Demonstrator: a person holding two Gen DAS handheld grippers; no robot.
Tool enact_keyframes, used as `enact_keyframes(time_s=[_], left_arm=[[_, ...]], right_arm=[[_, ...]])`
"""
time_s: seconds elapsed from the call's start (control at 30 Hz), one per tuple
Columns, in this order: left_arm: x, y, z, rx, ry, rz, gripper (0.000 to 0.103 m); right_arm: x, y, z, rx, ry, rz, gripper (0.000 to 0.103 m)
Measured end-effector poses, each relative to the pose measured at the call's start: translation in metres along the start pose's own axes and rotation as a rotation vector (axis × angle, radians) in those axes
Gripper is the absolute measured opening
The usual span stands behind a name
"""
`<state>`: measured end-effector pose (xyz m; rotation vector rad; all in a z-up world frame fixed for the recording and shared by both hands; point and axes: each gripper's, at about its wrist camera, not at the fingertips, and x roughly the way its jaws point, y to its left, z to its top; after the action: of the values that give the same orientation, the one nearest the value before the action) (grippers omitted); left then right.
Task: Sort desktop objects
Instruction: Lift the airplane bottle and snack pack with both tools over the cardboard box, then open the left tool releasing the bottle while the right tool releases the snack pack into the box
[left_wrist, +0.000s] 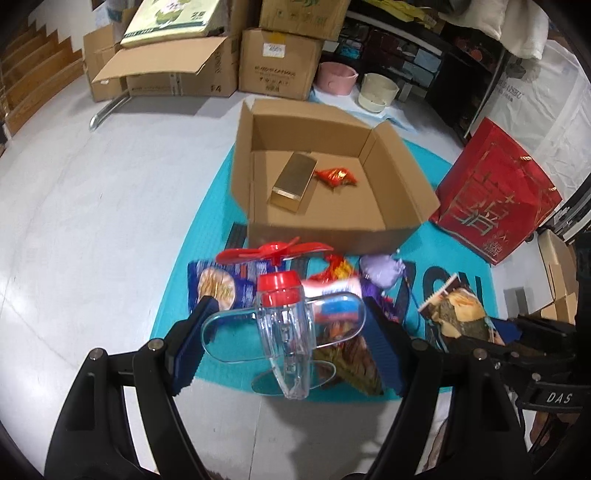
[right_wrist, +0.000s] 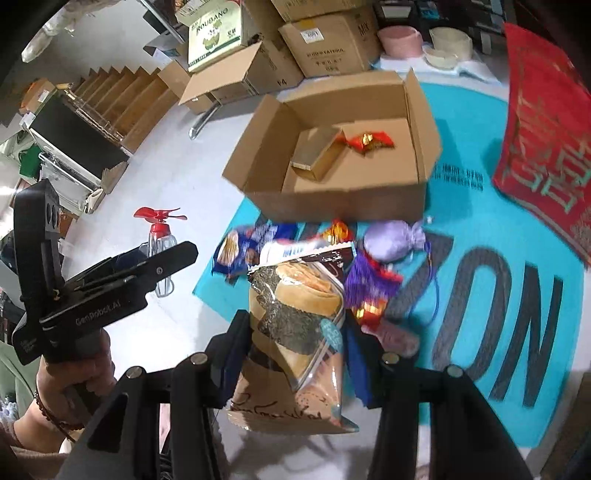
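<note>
My left gripper (left_wrist: 288, 345) is shut on a clear plastic toy plane (left_wrist: 284, 332) with a red propeller (left_wrist: 271, 253), its blue pads pressing on the wing tips. It hangs above the teal mat (left_wrist: 210, 206). My right gripper (right_wrist: 295, 350) is shut on a brown snack bag (right_wrist: 295, 317) printed with pastry. The left view shows that bag (left_wrist: 456, 310) at the right. Ahead stands an open cardboard box (left_wrist: 402, 177) that holds a gold box (left_wrist: 293, 181) and a red candy wrapper (left_wrist: 336, 177). Between the box and the grippers lie a blue packet (right_wrist: 236, 251), a lilac pouch (right_wrist: 391, 240) and red and purple wrappers.
A red gift bag (left_wrist: 495, 195) stands right of the open box. Stacked cardboard cartons (left_wrist: 277, 62), a pink tub (left_wrist: 336, 77) and a cream tub (left_wrist: 376, 92) line the back. Wooden stairs (right_wrist: 122, 96) rise at the far left. Pale floor lies left of the mat.
</note>
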<state>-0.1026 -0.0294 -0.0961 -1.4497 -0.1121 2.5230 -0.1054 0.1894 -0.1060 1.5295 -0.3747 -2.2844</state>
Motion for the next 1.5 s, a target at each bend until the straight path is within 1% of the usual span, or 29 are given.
enact_keyframes(time_s=[0.17,0.3,0.47,0.57,0.7,0.87,0.97,1.07,1.13,1.2,1.33,1.4,1.5], left_arm=[[0.008,-0.011,0.025,0.050,-0.024,0.001,0.076],[0.017,-0.015,0.044,0.061,-0.029,-0.012,0.076],[0.030,-0.020,0.065,0.095,-0.049,-0.019,0.076],[0.039,-0.023,0.078,0.121,-0.065,-0.004,0.076],[0.055,-0.022,0.097,0.117,-0.063,-0.002,0.076],[0.072,-0.025,0.118,0.148,-0.090,-0.009,0.076],[0.088,-0.024,0.133,0.141,-0.094,-0.001,0.076],[0.108,-0.017,0.150,0.107,-0.082,-0.021,0.076],[0.117,-0.014,0.156,0.101,-0.082,-0.026,0.076],[0.130,-0.015,0.164,0.113,-0.074,-0.016,0.076],[0.154,-0.017,0.178,0.147,-0.053,0.002,0.077],[0.164,-0.018,0.185,0.163,-0.048,0.005,0.077],[0.180,-0.023,0.194,0.193,-0.035,0.010,0.077]], right_arm=[[0.001,-0.002,0.029,-0.027,-0.035,-0.007,0.050],[0.007,-0.007,0.052,-0.029,-0.051,0.004,0.050],[0.017,-0.013,0.080,-0.066,-0.051,0.002,0.050],[0.023,-0.016,0.095,-0.094,-0.047,-0.002,0.050],[0.035,-0.021,0.117,-0.118,-0.043,-0.003,0.050],[0.052,-0.026,0.147,-0.127,-0.056,-0.011,0.050],[0.065,-0.031,0.165,-0.130,-0.060,-0.022,0.050],[0.079,-0.037,0.183,-0.131,-0.046,-0.024,0.050],[0.086,-0.040,0.193,-0.157,-0.046,-0.038,0.050],[0.093,-0.041,0.203,-0.182,-0.048,-0.058,0.050],[0.112,-0.049,0.218,-0.217,-0.025,-0.074,0.050],[0.119,-0.053,0.224,-0.242,-0.018,-0.101,0.050],[0.127,-0.058,0.232,-0.252,-0.011,-0.103,0.050]])
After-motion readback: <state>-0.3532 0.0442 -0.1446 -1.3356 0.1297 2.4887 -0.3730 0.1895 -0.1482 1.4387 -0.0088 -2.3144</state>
